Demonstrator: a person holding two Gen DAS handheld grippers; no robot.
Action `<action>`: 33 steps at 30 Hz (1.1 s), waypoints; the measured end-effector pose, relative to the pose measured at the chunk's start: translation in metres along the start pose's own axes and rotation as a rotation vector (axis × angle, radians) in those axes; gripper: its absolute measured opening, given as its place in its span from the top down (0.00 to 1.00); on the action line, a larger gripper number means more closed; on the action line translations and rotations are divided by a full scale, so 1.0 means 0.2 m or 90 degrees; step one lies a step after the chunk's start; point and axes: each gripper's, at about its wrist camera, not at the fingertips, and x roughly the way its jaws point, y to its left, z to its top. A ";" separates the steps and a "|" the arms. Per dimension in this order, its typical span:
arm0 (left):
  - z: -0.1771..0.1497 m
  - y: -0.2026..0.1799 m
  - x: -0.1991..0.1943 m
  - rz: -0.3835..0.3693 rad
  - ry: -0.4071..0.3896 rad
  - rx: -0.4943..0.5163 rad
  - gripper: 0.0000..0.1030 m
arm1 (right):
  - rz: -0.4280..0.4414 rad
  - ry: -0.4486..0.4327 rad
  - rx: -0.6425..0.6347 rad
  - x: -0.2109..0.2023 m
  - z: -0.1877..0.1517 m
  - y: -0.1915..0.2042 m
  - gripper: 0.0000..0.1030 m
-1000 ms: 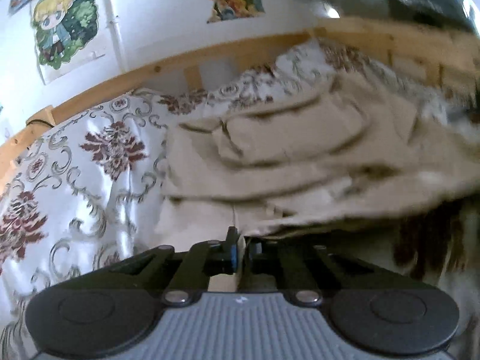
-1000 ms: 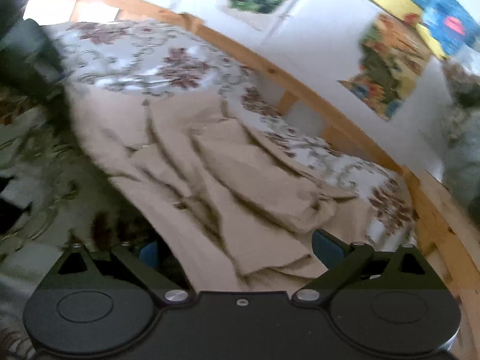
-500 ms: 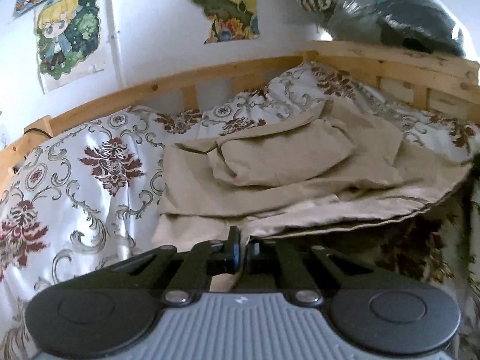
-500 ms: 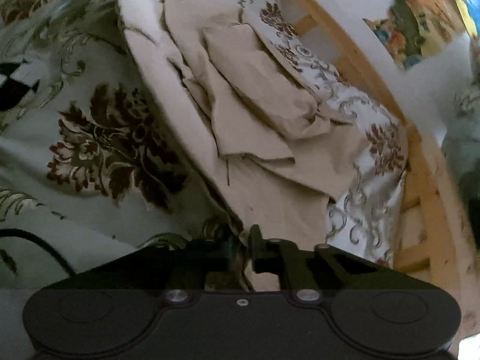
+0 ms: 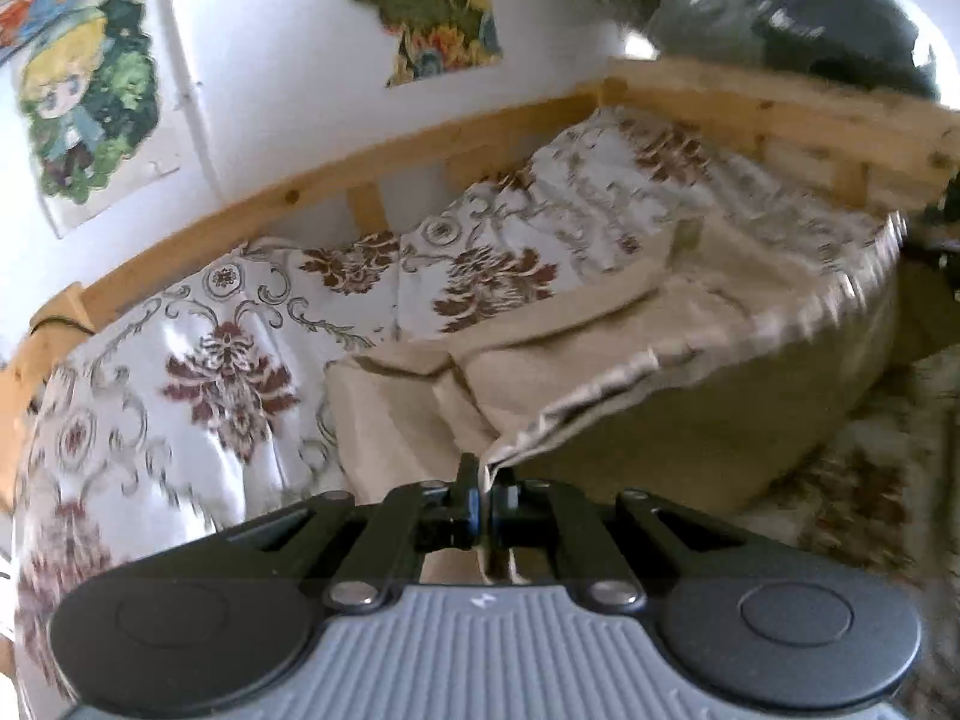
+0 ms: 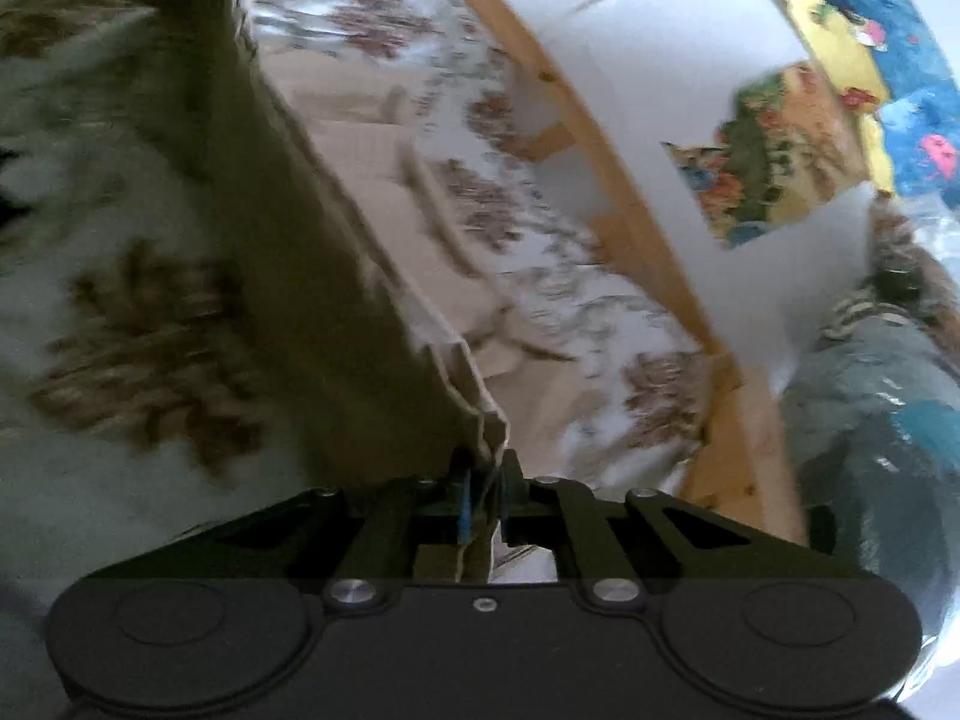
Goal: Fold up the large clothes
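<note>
A large beige garment (image 5: 690,324) lies on a bed with a white floral cover (image 5: 180,360). My left gripper (image 5: 483,480) is shut on one corner of its near hem and holds it lifted. My right gripper (image 6: 485,468) is shut on the other corner of the same hem; the beige garment (image 6: 300,240) stretches away from it as a raised sheet. The lifted edge runs taut between both grippers, above the rest of the cloth. The right view is blurred.
A wooden bed rail (image 5: 420,144) runs along the far side, with a white wall and posters (image 5: 90,102) behind it. It also shows in the right wrist view (image 6: 600,180). Bagged bedding (image 5: 780,6) sits on the right rail.
The right gripper, open a second ago, has shut on the hem. Both grippers have lifted the near edge up and toward the far side of the bed.
</note>
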 end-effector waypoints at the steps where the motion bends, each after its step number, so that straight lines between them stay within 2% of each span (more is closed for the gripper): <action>1: 0.05 0.02 0.08 0.004 0.019 0.002 0.97 | -0.027 0.001 0.013 0.07 0.02 -0.03 0.80; 5: 0.20 0.14 0.49 -0.009 0.112 -0.054 0.97 | -0.128 0.011 0.108 0.37 0.11 -0.11 0.53; 6: 0.22 0.17 0.59 -0.018 0.136 -0.076 0.97 | -0.146 0.008 0.144 0.42 0.12 -0.13 0.50; 8: 0.21 0.20 0.76 -0.028 0.180 -0.114 0.97 | -0.169 -0.035 0.240 0.41 0.14 -0.19 0.19; 10: 0.18 0.22 0.90 -0.030 0.217 -0.143 0.97 | -0.184 -0.095 0.312 0.34 0.12 -0.22 0.07; 12: 0.14 0.23 0.97 -0.030 0.232 -0.154 0.97 | -0.189 -0.143 0.350 0.27 0.08 -0.22 0.05; 13: 0.12 0.24 1.00 -0.031 0.238 -0.159 0.97 | -0.189 -0.149 0.362 0.25 0.04 -0.22 0.03; 15: 0.09 0.27 1.03 -0.038 0.247 -0.181 0.97 | -0.187 -0.108 0.394 0.27 -0.02 -0.22 0.03; 17: 0.08 0.30 1.02 -0.052 0.244 -0.213 0.96 | -0.158 -0.051 0.459 0.34 -0.10 -0.21 0.07; 19: 0.07 0.35 0.98 -0.070 0.222 -0.244 0.90 | -0.130 0.004 0.530 0.46 -0.21 -0.20 0.11; 20: 0.07 0.36 0.94 -0.076 0.210 -0.257 0.77 | -0.112 0.026 0.558 0.52 -0.26 -0.19 0.17; 21: 0.06 0.38 0.91 -0.080 0.198 -0.271 0.51 | -0.091 0.055 0.590 0.59 -0.31 -0.20 0.20; 23: 0.05 0.44 0.81 -0.085 0.159 -0.305 0.19 | -0.061 0.084 0.673 0.66 -0.39 -0.20 0.24; 24: 0.04 0.47 0.75 -0.088 0.132 -0.318 0.14 | -0.038 0.088 0.731 0.70 -0.44 -0.21 0.26; 26: 0.00 0.53 0.63 -0.107 0.083 -0.328 0.08 | -0.017 0.085 0.804 0.72 -0.48 -0.20 0.39; 27: -0.02 0.56 0.57 -0.112 0.064 -0.333 0.04 | -0.008 0.083 0.815 0.72 -0.49 -0.19 0.42; 29: -0.10 0.59 0.42 -0.105 0.016 -0.338 0.02 | 0.003 0.084 0.813 0.72 -0.47 -0.18 0.43; 31: -0.18 0.57 0.30 -0.105 -0.023 -0.307 0.01 | 0.005 0.082 0.803 0.71 -0.46 -0.18 0.43; 33: -0.27 0.52 0.23 -0.102 -0.031 -0.272 0.01 | 0.004 0.080 0.811 0.69 -0.45 -0.18 0.43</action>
